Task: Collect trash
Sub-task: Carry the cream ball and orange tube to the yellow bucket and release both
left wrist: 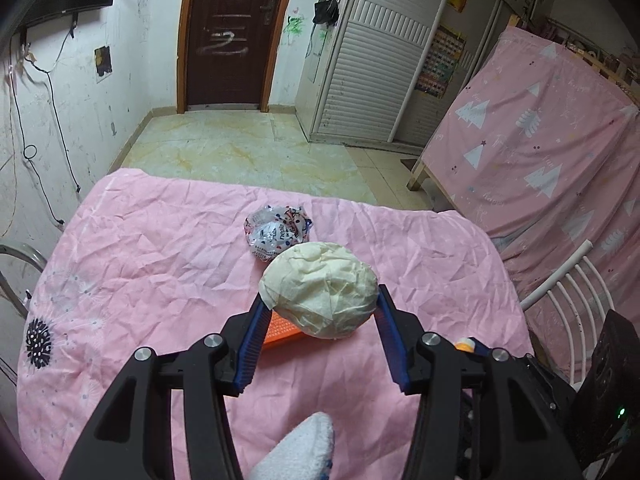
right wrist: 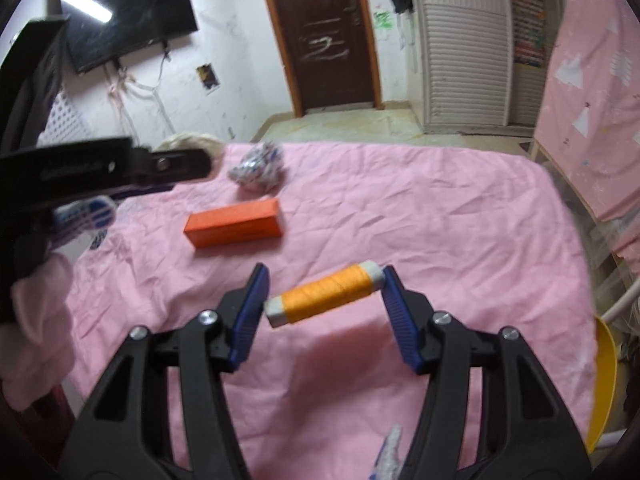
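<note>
The left gripper (left wrist: 318,300) clamps a crumpled paper ball (left wrist: 319,289) above the pink tablecloth (left wrist: 160,264). The right gripper (right wrist: 324,294) pinches an orange thread spool (right wrist: 329,292) endwise. Beyond the spool lie an orange box (right wrist: 235,227), then a crumpled wrapper (right wrist: 258,172).

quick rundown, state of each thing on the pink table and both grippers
left gripper: shut on the paper ball
paper ball: crumpled, held off the cloth
right gripper: shut on the thread spool
thread spool: gripped end to end, tilted
orange box: closed, lying flat
foil wrapper: crumpled, loose on the cloth
door: closed
</note>
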The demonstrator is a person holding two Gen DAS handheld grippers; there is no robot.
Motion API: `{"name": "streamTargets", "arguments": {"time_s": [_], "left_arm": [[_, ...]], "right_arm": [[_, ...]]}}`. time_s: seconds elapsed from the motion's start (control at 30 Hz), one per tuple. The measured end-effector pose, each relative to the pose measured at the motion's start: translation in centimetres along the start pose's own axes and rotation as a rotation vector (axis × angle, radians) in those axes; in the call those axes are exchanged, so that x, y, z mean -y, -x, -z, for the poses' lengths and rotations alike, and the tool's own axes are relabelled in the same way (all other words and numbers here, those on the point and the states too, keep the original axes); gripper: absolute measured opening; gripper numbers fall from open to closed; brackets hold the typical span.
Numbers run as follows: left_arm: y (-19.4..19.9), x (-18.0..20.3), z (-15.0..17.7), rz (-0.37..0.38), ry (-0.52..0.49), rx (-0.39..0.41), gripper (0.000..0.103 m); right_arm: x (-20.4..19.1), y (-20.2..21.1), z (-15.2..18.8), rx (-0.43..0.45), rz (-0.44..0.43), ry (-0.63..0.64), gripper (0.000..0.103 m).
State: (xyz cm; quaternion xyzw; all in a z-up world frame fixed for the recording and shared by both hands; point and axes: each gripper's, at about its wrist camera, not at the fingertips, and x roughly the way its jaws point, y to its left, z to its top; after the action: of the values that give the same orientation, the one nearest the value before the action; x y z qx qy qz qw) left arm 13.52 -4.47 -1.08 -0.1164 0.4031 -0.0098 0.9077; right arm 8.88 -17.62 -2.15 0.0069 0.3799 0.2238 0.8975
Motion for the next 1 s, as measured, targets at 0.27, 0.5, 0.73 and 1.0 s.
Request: {"name": "streamTargets", "arguments": {"time_s": [0.27,0.5,0.73,1.0], "left_arm": [[2.7,3.7,0.8,0.022,-0.063,0.043,0.043],[3.9,8.3,1.8,0.055,-0.151,0.065,0.043],[4.0,13.0,2.9,0.087,-0.236,0.071,0.043],[3.9,17.6,4.1,0.168,-0.327,0.088,0.043]], "right_arm": [[3.7,4.4,0.2,0.122,0.077,-0.090,0.056],[7.9,8.9,1.2,0.223,0.154,-0.174,0.056],[12.0,11.4,2.4,0.280,0.206,-0.252,0.056],[16.0,12.7,3.8,0.313,0.281,-0.320,0.056]]}}
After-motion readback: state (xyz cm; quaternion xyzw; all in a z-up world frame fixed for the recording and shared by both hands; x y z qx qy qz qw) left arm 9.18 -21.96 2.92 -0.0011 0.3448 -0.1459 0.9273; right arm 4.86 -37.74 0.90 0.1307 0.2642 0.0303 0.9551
